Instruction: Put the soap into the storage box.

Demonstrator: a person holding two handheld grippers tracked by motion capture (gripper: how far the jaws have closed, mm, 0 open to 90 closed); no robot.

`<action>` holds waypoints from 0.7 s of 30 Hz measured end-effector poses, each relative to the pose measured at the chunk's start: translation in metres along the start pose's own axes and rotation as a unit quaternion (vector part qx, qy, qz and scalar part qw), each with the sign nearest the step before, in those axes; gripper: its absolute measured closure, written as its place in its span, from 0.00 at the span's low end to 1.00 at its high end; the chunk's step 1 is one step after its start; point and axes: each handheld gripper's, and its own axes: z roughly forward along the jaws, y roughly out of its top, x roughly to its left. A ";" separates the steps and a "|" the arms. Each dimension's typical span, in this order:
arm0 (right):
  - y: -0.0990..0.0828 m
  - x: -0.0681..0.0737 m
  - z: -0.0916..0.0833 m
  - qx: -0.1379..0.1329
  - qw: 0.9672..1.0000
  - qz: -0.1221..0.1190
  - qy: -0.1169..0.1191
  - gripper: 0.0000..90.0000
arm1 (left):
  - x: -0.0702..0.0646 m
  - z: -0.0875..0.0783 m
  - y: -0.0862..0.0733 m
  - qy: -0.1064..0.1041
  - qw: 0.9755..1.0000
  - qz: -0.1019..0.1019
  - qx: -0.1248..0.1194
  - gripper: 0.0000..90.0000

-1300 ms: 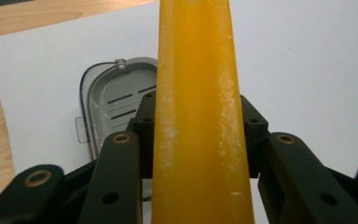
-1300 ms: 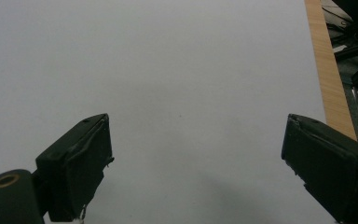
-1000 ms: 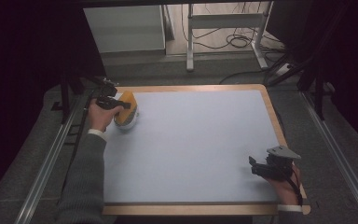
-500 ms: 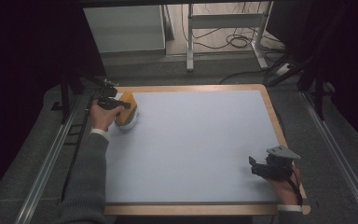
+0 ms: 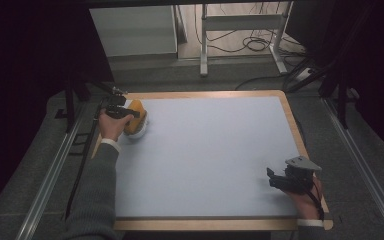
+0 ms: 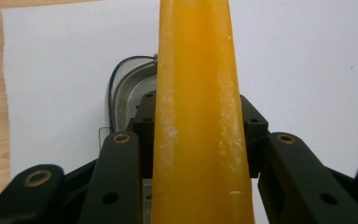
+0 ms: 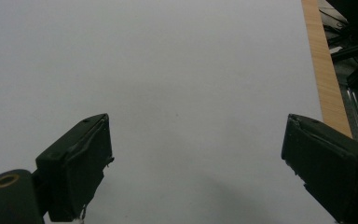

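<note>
A lab or test bay set up for recording: a wood-edged table [image 5: 291,122] topped with a plain pale mat [image 5: 215,150] stands between metal floor rails [image 5: 50,175], ringed by dark drapes [image 5: 25,65]. Behind it, loose cables [image 5: 252,42] trail across the floor around a white metal stand [image 5: 205,45] and a pale cabinet [image 5: 132,30].

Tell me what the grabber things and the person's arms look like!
Both grabbers are black. The right gripper has a grey three-cornered plate on top, and its two jaws are chunky black blocks. The left gripper has black links with small brass-ringed holes. The left arm wears a grey sleeve with a white cuff; a white cuff also shows at the right wrist.
</note>
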 end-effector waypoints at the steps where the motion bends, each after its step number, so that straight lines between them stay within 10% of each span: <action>1: 0.000 0.000 0.000 0.000 1.000 0.000 0.000 0.10 | 0.000 0.002 -0.001 0.001 1.000 -0.003 -0.001 0.68; 8: 0.000 0.000 0.000 -0.001 1.000 0.001 0.004 0.10 | 0.002 0.002 -0.003 0.000 1.000 -0.007 -0.013 0.66; 13: 0.001 0.002 0.000 -0.001 1.000 -0.001 0.007 0.10 | 0.002 -0.009 0.000 0.045 0.999 0.007 -0.029 0.44; 21: 0.001 0.002 0.000 0.001 1.000 -0.003 0.006 0.10 | 0.006 -0.018 -0.005 0.058 0.997 0.025 -0.031 0.29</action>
